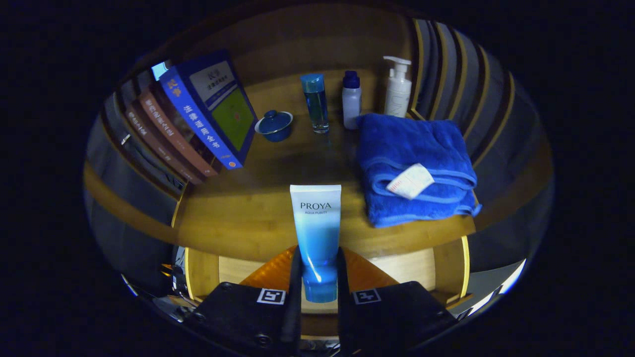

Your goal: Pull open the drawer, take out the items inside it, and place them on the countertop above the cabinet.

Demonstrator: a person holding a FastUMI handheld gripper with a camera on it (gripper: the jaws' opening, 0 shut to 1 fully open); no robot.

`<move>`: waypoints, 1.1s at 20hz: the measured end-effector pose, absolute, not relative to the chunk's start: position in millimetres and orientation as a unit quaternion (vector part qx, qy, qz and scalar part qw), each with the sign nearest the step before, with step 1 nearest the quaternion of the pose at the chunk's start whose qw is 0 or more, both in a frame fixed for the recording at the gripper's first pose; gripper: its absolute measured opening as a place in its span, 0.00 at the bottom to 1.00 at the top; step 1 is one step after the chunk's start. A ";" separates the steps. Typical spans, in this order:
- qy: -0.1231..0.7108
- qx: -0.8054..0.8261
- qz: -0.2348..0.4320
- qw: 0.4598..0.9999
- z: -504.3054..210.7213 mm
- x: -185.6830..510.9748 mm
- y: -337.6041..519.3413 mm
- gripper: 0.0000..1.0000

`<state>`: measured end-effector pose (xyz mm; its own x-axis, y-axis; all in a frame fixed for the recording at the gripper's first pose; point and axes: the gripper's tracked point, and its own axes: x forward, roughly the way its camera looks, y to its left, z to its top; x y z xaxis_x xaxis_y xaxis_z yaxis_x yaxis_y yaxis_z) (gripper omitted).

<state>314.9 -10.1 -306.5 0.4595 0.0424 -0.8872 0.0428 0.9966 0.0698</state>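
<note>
Your inventory, largest first: wooden worktop (248, 218) across mid-frame; folded blue towel (414, 166) with white tag, right; leaning books (198, 114), upper left; open drawer (407, 267), bottom; blue-white tube (316, 233) marked "PROYA AQUA PURITY", centre, pinched at its cap end by your claw (316, 277); pump bottle (398, 88), top.

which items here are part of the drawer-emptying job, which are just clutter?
Job:
- gripper, shut on the blue tube
- open drawer below
- countertop

Lying about:
- books
- lidded bowl
- blue bottle
- small bottle
- pump bottle
- blue towel
</note>
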 end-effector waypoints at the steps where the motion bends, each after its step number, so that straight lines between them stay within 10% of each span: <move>1: 0.526 0.037 0.001 0.850 -312.2 324.9 -8.3 0.34; 11: 0.562 0.013 0.011 0.827 -346.7 370.1 20.5 0.39; 18: 0.510 -0.024 0.022 0.860 -318.1 373.4 32.9 1.00; 22: 0.465 -0.013 0.024 0.885 -289.5 361.3 39.0 1.00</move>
<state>361.3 39.0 -289.5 0.5670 0.0296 -0.8232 -0.0539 0.9985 -0.0012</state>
